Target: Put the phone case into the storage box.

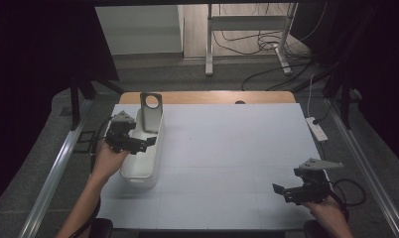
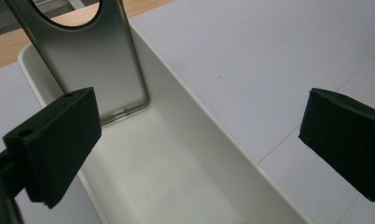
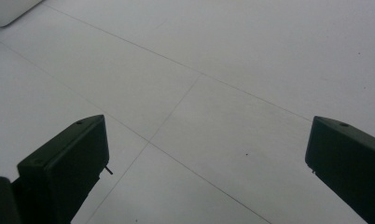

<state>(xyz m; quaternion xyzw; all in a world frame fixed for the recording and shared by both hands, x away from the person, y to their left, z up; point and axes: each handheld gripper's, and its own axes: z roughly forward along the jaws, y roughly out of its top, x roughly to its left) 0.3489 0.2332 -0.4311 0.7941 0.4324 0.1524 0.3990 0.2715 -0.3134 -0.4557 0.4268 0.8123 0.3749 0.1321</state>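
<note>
A lab-like recording space is showing here: black curtains (image 1: 33, 74) are hanging around a white-topped wooden table (image 1: 227, 148), loose cables (image 1: 267, 44) are lying on the floor beside a metal stand (image 1: 247, 29), and a white power strip (image 1: 316, 128) is resting nearby.

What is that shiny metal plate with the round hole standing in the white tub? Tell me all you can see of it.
The flat silvery metal plate looks brushed, with rounded corners and a round hole near its top. It stands upright, leaning slightly, at the far end inside the long white plastic tub, its lower edge on the tub floor. The left gripper hovers open nearby, not touching it.
</note>
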